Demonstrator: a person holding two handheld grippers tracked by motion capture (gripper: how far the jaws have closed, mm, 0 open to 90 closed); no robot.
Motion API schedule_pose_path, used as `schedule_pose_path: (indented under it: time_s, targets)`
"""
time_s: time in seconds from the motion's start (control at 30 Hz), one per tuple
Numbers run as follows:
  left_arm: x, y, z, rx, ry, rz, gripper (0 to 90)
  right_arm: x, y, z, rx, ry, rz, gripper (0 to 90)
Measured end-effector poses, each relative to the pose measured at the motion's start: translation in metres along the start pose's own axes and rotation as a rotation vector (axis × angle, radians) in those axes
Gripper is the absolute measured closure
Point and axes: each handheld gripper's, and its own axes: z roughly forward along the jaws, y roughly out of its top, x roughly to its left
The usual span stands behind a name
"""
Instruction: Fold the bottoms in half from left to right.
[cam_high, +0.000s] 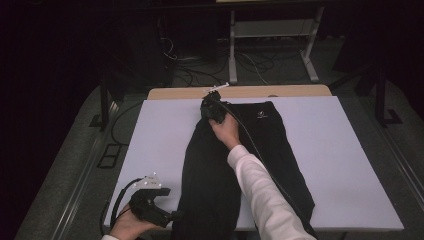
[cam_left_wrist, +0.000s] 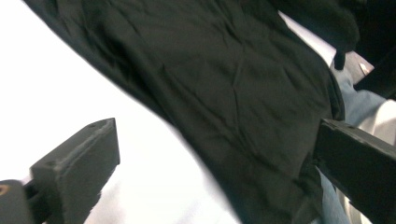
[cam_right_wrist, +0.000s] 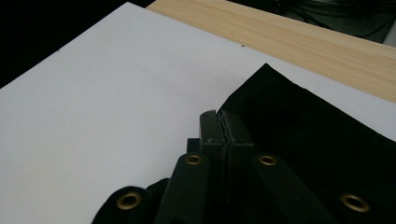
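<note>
Between closed jaws, black garment (cam_right_wrist: 299, 135).

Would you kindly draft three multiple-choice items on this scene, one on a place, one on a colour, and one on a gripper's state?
1. Where is the right gripper?
A. At the garment's far end
B. Off the table
C. At the table's near left corner

2. What colour is the garment?
A. White
B. Black
C. Red

3. How do the left gripper's jaws stand?
A. Shut on the cable
B. Shut on nothing
C. Wide apart

Answers:
1. A: the high view puts it on the cloth's far edge, by the wooden strip.
2. B: it lies dark on the white sheet.
3. C: the left gripper view shows its two jaws far apart, with cloth between.
</note>
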Motion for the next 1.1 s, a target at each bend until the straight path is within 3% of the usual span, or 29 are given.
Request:
schedule_pose_path:
  time_s: [0.2, 0.53, 0.63, 0.8, 1.1]
  targets:
    - [0.002, -0.005, 0.0, 0.03, -0.056, -0.004, 11.5, 0.001, -0.001, 0.001, 0.005, -0.004, -0.008, 87.1]
    - [0.007, -0.005, 0.003, 0.059, -0.147, -0.052, 24.7, 0.003, -0.001, 0.002, 0.008, -0.004, -0.016, 87.1]
    - [0.008, -0.005, 0.004, 0.067, -0.16, -0.049, 28.8, 0.002, -0.001, 0.002, 0.009, -0.005, -0.016, 87.1]
    - [0.009, -0.006, 0.005, 0.086, -0.195, -0.011, 44.2, 0.002, -0.001, 0.001, 0.003, -0.003, -0.018, 87.1]
    - [0.015, -0.001, 0.01, 0.124, -0.184, -0.044, 70.0, 0.001, -0.002, 0.002, 0.005, -0.006, -0.017, 87.1]
